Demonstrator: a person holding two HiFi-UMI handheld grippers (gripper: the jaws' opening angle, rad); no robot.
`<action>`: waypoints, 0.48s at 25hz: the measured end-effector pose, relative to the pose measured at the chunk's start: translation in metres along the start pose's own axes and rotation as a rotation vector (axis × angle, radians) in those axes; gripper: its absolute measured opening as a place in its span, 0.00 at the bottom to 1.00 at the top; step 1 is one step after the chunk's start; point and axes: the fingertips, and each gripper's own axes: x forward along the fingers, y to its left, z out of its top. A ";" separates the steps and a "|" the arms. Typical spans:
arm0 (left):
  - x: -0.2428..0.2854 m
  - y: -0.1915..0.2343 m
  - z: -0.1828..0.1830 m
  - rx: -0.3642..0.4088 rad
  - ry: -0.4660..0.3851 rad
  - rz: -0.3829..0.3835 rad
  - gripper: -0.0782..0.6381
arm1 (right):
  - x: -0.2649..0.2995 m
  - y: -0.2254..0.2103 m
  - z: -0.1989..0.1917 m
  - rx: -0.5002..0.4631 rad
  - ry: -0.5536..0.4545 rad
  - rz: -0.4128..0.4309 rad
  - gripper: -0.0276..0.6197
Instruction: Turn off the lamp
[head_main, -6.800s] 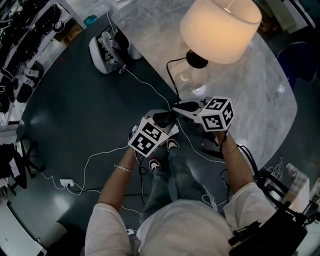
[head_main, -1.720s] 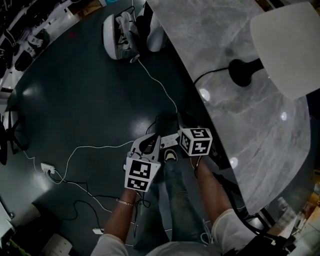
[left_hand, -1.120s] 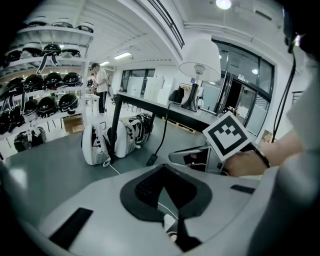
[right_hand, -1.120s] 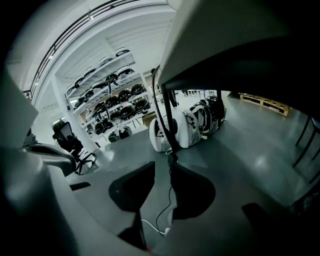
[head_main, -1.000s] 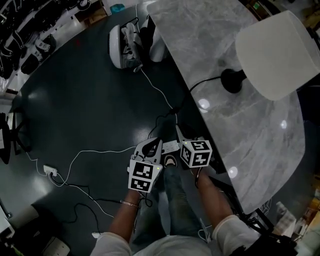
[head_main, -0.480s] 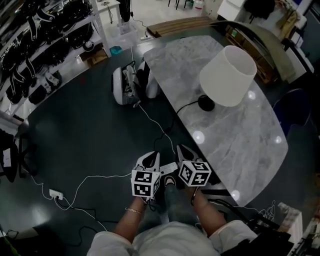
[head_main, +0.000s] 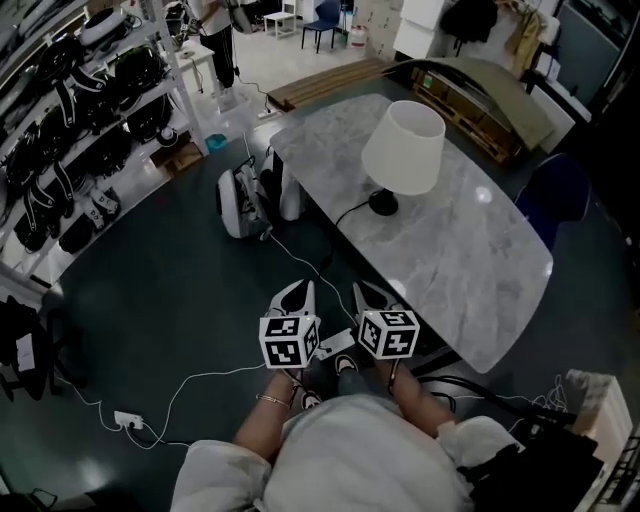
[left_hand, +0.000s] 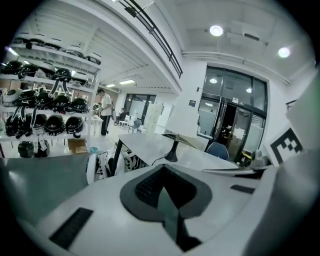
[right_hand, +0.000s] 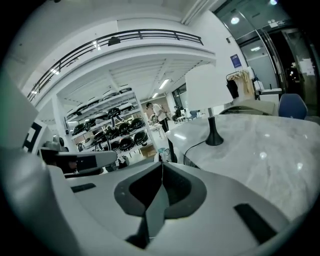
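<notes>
The lamp (head_main: 403, 148) stands on the marble table (head_main: 470, 260), its white shade unlit and its black base (head_main: 381, 204) trailing a black cord (head_main: 345, 215) over the table's edge. Both grippers are held side by side in front of the person, well short of the table and pointing toward it. My left gripper (head_main: 300, 287) is shut with nothing in it. My right gripper (head_main: 362, 290) has just been closing and its jaws now meet with nothing between them. The lamp (left_hand: 182, 119) shows beyond the shut jaws in the left gripper view, and the lamp (right_hand: 207, 90) does likewise in the right gripper view.
Racks of dark helmets (head_main: 80, 130) line the left wall. A white machine (head_main: 235, 200) sits on the floor at the table's near corner. White cable and a power strip (head_main: 128, 420) lie on the dark floor. A blue chair (head_main: 555, 205) stands beyond the table. A person (head_main: 215, 40) stands far back.
The lamp was lit in the oldest frame and is dark since. Over the last second the view has risen and tilted forward; both grippers have come up, away from the floor cables.
</notes>
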 end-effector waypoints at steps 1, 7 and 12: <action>-0.005 -0.004 0.004 0.011 -0.009 -0.003 0.12 | -0.007 0.001 0.001 -0.003 -0.007 -0.006 0.05; -0.019 -0.025 0.010 0.027 -0.038 -0.017 0.12 | -0.035 -0.004 0.006 -0.057 -0.028 -0.058 0.04; -0.030 -0.038 -0.002 0.030 -0.017 -0.023 0.12 | -0.051 -0.003 0.000 -0.048 -0.024 -0.064 0.04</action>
